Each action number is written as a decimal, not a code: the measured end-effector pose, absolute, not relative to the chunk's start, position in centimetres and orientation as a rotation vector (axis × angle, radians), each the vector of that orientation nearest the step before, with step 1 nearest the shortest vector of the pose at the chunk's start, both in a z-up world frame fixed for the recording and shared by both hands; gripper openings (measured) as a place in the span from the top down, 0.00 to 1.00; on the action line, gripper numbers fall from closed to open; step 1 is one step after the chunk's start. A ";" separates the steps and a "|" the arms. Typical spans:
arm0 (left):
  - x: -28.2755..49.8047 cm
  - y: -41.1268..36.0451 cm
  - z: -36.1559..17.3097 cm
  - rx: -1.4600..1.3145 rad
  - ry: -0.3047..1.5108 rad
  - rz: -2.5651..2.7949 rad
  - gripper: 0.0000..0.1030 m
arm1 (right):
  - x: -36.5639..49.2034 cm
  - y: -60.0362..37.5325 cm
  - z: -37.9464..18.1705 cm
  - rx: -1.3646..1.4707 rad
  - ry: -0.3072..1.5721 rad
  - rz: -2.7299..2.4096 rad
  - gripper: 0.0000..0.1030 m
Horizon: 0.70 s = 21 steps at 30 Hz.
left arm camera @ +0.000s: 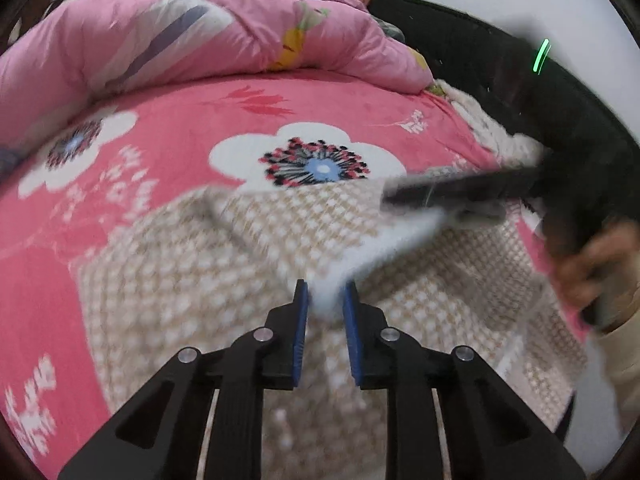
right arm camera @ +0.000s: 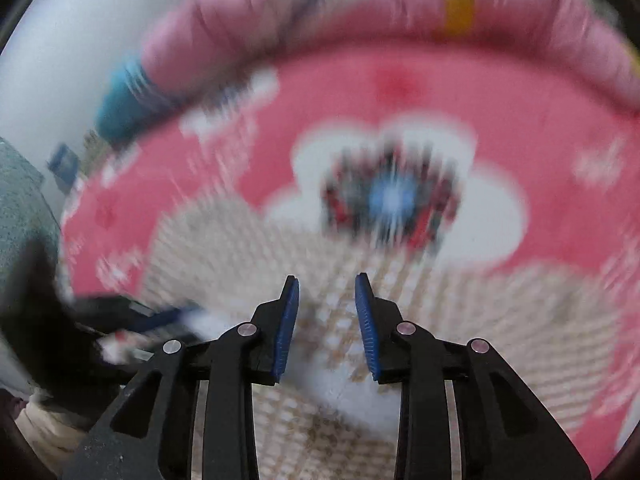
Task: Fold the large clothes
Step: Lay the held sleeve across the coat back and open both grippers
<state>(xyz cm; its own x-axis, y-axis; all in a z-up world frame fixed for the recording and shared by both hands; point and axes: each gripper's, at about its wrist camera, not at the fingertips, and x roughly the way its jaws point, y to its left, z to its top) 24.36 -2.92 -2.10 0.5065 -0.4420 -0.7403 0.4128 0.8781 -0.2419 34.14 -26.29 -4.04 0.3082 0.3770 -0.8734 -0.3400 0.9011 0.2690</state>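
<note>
Beige checked garment (left arm camera: 224, 280) lies spread on the pink floral bedsheet (left arm camera: 180, 128), its far edge reaching the big white flower at 12 o'clock. Right wrist view heavily blurred; weave barely readable. Left gripper (left arm camera: 326, 300): jaws narrow, pinching a white fold of the garment. Right gripper (right arm camera: 327, 300): jaws partly apart above the cloth, grip unclear. Pink quilt (left arm camera: 200, 28) bunched beyond.

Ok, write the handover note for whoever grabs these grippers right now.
Left gripper: shut on a white fold of the checked garment.
Right gripper: fingers apart over the same garment, holding nothing.
The garment lies on the pink flowered blanket, with the pink quilt heaped behind.
Done: one edge pinched.
Left: the folding itself; views are blurred, so recheck the grip.
</note>
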 end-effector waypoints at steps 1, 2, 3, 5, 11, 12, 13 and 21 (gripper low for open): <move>23.8 -1.7 -1.9 -0.064 0.899 -0.530 0.82 | 33.3 -26.6 -4.2 0.025 1.137 0.476 0.71; 23.4 -1.0 -1.6 -0.075 0.888 -0.536 0.82 | 32.0 -27.0 -4.1 0.005 1.105 0.487 0.71; 23.2 -0.3 -1.1 -0.078 0.870 -0.543 0.82 | 30.9 -27.4 -4.1 -0.012 1.101 0.493 0.71; 23.6 0.3 0.0 -0.085 0.833 -0.541 0.82 | 29.0 -28.5 -4.2 -0.041 1.123 0.508 0.71; 29.0 -2.5 0.8 -0.160 0.844 -0.561 0.81 | 29.5 -30.8 0.6 -0.059 1.019 0.452 0.63; 30.1 -3.6 0.1 -0.158 0.875 -0.549 0.81 | 30.5 -30.8 0.9 -0.062 0.999 0.429 0.62; 30.9 -4.3 -0.5 -0.152 0.899 -0.541 0.81 | 31.6 -30.7 0.5 -0.068 0.999 0.416 0.62; 29.5 -1.8 -4.8 -0.101 0.959 -0.493 0.81 | 29.9 -34.9 -4.7 -0.116 1.051 0.437 0.62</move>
<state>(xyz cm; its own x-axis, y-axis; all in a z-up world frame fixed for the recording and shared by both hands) 29.51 -1.83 -4.80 0.4729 -0.4461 -0.7598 0.3581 0.8852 -0.2968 29.94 -34.90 -4.72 0.4203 0.2930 -0.8588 -0.4020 0.9086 0.1133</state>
